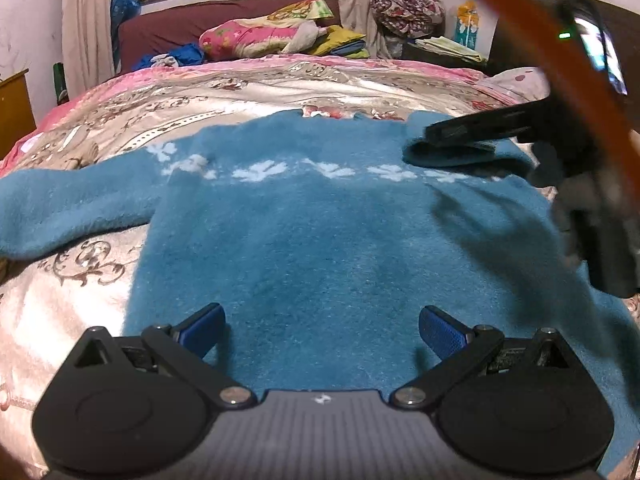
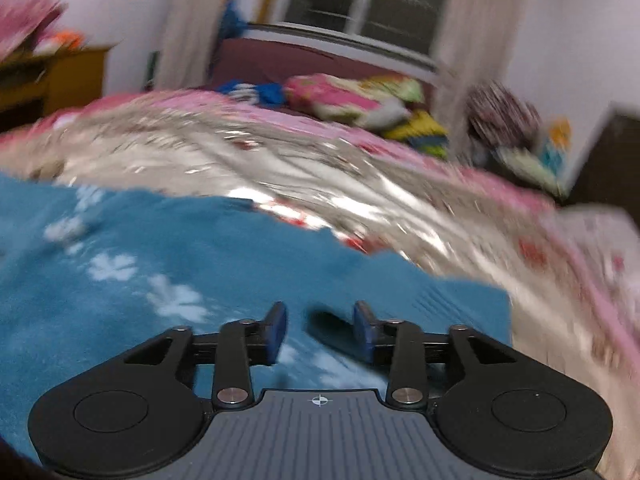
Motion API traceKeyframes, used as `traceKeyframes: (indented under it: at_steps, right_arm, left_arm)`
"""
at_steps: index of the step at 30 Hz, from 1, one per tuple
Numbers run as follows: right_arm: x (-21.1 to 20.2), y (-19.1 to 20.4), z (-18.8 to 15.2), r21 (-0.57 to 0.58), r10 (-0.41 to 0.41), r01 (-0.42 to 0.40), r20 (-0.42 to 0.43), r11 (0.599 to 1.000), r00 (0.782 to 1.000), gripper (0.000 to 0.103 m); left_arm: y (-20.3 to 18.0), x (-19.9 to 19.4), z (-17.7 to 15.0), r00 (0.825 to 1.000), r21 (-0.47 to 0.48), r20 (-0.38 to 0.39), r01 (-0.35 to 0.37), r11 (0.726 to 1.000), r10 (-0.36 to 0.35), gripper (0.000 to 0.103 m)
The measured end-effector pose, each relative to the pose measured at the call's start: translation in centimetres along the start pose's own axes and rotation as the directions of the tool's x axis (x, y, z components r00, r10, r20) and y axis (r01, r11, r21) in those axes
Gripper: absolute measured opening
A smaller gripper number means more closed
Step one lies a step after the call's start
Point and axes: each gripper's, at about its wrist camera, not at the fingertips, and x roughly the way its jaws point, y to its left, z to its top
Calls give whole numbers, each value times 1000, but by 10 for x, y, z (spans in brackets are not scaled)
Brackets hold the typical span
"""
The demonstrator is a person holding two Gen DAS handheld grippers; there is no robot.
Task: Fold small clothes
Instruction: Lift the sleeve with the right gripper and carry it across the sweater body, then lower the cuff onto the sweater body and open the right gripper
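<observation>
A fuzzy teal sweater (image 1: 304, 216) with a row of white flower marks lies flat on the bed, one sleeve stretched out to the left (image 1: 60, 204). My left gripper (image 1: 320, 332) is wide open and empty, low over the sweater's hem. In the left wrist view the right gripper (image 1: 472, 136) reaches in from the right, over the folded-in right sleeve (image 1: 448, 156). In the blurred right wrist view my right gripper (image 2: 320, 328) is open with a moderate gap, just above the sweater (image 2: 160, 272) near its cuff (image 2: 460, 304). Nothing is between its fingers.
The bed has a shiny pink and silver floral cover (image 1: 224, 92). Pillows and bundled bedding (image 1: 264, 36) lie by the headboard under the window. A dark cabinet (image 1: 552, 28) stands at the right and a yellow wooden cabinet (image 1: 14, 112) at the left.
</observation>
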Motion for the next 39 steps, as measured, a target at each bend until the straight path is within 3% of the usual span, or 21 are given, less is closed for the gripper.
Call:
traceKeyframes:
  at_steps: [2,7,14,23,27,30,33,35,39]
  right_arm:
    - [0,-24,-3,114,29,-26,-22,993,999,58]
    - [11,-62,-5,374,129,-110,-26,921,991,70]
    - [36,-78,-18,578,229,-165,-39,799,973,71]
    - [44,-99,-20,702,163,-149,48,697,986,71]
    - [53,-105,-19,726,85,-72,18,684,996,72]
    - [65,-109,-23,775,70,-48,5,631,998,55]
    - [74,-108,-18,774,78,-46,-5,631,997,30]
    - [79,-102,-8,746,95,-63,-1,663,995,23]
    - [75,-83,18,624,87,-92,38,776,995,10]
  left_arm:
    - [-2,0,0,1000,5,6,0,1000,0,103]
    - [-4,2,-1,1000,13,3,1,1000,-1,103]
    - [-3,8,-4,1000,13,-14,-5,1000,5,103]
    - [-9,12,-8,1000,59,-17,-19,998,20,103]
    - [-9,15,-9,1000,59,-25,-15,998,16,103]
    - [-9,15,-9,1000,62,-26,-15,998,17,103]
    - [-8,16,-9,999,58,-29,-12,998,14,103]
    - [-8,16,-10,999,58,-31,-11,998,13,103]
    - [-8,15,-9,999,54,-32,-7,998,8,103]
